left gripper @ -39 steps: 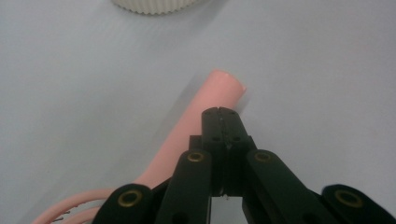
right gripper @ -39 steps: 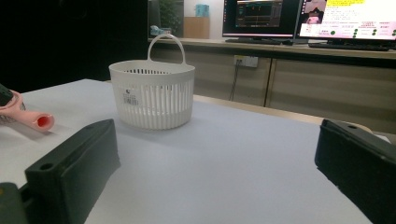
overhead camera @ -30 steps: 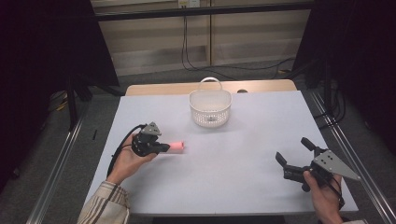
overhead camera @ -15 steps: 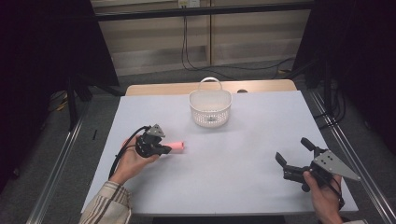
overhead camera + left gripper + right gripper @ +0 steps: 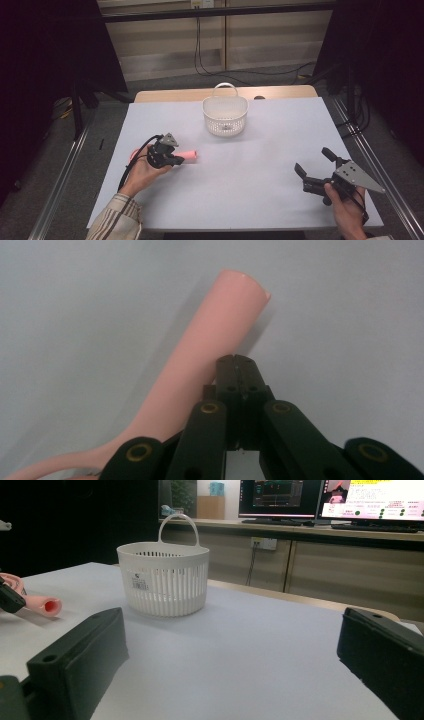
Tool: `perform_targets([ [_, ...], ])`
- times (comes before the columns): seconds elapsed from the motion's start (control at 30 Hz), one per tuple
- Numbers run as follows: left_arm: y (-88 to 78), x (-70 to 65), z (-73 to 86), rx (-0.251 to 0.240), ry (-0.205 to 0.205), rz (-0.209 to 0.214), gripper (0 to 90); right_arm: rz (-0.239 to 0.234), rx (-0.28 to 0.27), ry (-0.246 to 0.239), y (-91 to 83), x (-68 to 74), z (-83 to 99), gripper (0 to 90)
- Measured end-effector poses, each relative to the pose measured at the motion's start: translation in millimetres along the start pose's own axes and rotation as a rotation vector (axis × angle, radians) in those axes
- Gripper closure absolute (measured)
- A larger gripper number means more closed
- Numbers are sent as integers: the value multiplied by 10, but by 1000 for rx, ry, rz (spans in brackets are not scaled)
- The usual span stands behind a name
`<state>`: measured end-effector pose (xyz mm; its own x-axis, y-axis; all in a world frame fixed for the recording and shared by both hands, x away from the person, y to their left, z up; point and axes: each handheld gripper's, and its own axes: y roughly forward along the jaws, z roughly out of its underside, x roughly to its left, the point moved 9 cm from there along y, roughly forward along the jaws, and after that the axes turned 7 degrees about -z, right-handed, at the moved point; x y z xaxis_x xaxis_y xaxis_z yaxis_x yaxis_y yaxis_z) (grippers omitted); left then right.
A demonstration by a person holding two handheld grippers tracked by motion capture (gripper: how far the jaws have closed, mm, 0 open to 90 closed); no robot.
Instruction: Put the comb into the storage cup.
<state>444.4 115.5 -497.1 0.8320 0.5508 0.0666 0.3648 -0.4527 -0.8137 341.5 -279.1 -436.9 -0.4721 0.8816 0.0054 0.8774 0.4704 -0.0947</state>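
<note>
A pink tube (image 5: 188,156) lies on the white table (image 5: 250,200) at the left, its open end facing right. My left gripper (image 5: 176,159) rests against it, held in a hand. In the left gripper view the tube (image 5: 200,355) runs along the left side of the left gripper (image 5: 235,361), whose black jaws are shut with nothing between them. At the right front my right gripper (image 5: 313,160) stands open and empty, aimed toward the table's middle. Its own view has the right gripper (image 5: 229,625) with jaws wide apart, and the tube (image 5: 46,605) far to the left.
A white slatted basket (image 5: 225,117) with an upright handle stands at the back middle of the table; the basket (image 5: 164,580) looks empty. Metal rails run along both sides of the table. Monitors (image 5: 320,497) glow on a counter behind.
</note>
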Motion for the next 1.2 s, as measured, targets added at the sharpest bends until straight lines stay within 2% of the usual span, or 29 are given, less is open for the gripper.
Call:
perform_targets([
  [0.13, 5, 8, -7, -8, -19, -4, 900, 1, 0, 1, -1, -2, 0, 0],
  [0.33, 5, 41, -2, -4, -21, -13, 900, 2, 0, 1, -2, -2, -1, 0],
  [0.4, 2, 61, -9, -13, -21, -29, 900, 3, 0, 3, -1, -3, 1, 0],
  [0.5, 18, 60, -4, -9, -35, -27, 900, 3, 1, -1, 1, -4, 3, 0],
  [0.57, 29, 64, 4, 0, -27, -28, 900, 4, 3, 2, 1, -4, 5, 0],
  [0.67, 27, 72, -12, -17, -42, -24, 900, 2, 1, -1, 0, -2, 2, 0],
  [0.77, 6, 99, -19, -24, -53, -39, 900, 1, 1, 1, 0, -1, 2, 0],
  [1.2, 8, 168, -16, -29, -79, -50, 900, 1, 3, 4, 4, 0, 6, 0],
])
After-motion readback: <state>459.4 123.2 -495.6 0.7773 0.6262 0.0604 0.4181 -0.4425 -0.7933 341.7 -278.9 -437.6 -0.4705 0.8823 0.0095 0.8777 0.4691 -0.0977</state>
